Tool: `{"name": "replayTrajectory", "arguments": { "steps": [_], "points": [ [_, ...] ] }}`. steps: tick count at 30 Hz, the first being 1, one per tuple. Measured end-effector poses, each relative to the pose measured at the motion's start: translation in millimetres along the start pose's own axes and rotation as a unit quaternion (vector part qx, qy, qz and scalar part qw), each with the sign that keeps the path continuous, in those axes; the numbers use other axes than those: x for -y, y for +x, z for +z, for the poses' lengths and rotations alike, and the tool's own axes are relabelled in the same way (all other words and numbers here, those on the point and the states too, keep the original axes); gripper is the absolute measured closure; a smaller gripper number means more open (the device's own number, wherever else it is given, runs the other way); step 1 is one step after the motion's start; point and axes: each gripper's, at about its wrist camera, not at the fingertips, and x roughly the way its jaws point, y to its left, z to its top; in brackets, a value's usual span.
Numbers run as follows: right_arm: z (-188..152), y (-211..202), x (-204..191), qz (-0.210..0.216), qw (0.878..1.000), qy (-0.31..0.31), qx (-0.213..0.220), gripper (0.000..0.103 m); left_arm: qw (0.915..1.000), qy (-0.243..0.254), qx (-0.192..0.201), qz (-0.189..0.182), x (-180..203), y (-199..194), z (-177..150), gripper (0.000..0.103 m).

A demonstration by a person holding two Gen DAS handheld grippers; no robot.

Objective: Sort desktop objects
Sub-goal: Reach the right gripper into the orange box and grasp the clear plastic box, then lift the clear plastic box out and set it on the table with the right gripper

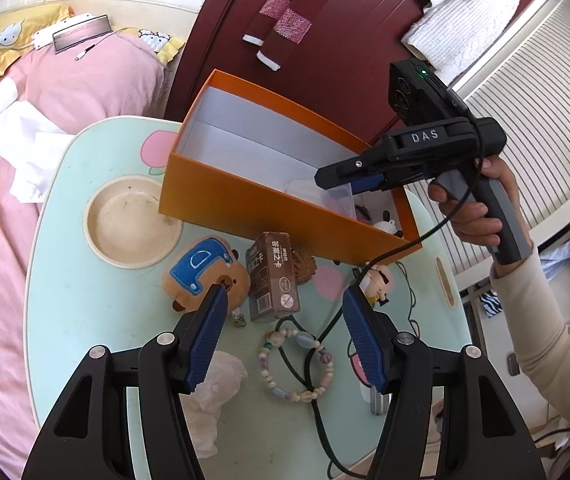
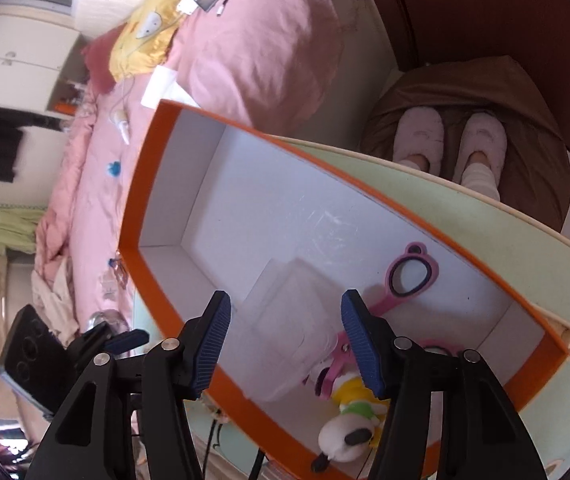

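Sorting into orange box (image 2: 189, 128) on table (image 1: 85, 280); drop-off step seemingly in hand. Hovering over box interior: right gripper (image 2: 285, 344), jaws apart, translucent plastic case (image 2: 297, 320) lying between pads, contact unclear. Sitting in box: case, pink hand mirror (image 2: 413, 272), plush dog (image 2: 349, 424). Waiting outside box: capybara plush (image 1: 201, 272), brown carton (image 1: 273, 276), bead bracelet (image 1: 297, 364). Hanging open and empty above these: left gripper (image 1: 285, 308). Next, probably: closing on carton, lifting over box wall.

Right gripper (image 2: 285, 336) over orange box (image 2: 141, 216), jaws apart, nothing gripped. Inside the box: clear plastic container (image 2: 289, 320), pink mirror (image 2: 409, 276), plush dog (image 2: 349, 428) near its closest end. Box sits on worktop (image 2: 525, 280).
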Motion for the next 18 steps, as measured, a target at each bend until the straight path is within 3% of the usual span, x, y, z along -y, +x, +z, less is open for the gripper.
{"name": "replayTrajectory", "arguments": {
  "steps": [2, 4, 7, 11, 18],
  "points": [
    [-3.9, 0.7, -4.9, -0.006, 1.0, -0.007, 0.003, 0.05, 1.0, 0.0, 0.002, -0.003, 2.0, 0.4, 0.9, 0.042],
    [-6.7, 7.1, -9.6, -0.02, 1.0, -0.011, 0.0, 0.067, 1.0, 0.002, 0.005, -0.004, 4.6, -0.3, 1.3, 0.042],
    [-9.6, 6.4, -16.0, -0.027, 0.999, -0.015, 0.022, 0.069, 0.9999, 0.005, 0.01, -0.003, 6.2, -2.0, 1.8, 0.042],
    [-22.8, -16.1, -30.3, -0.033, 0.996, -0.035, 0.081, 0.084, 0.9998, 0.0, 0.017, 0.005, 2.0, -7.1, 2.2, 0.042],
    [-79.9, -72.8, -72.2, -0.029, 0.977, -0.094, 0.189, 0.084, 0.9993, -0.018, 0.029, 0.013, -5.3, -12.5, 4.4, 0.042]
  ]
}}
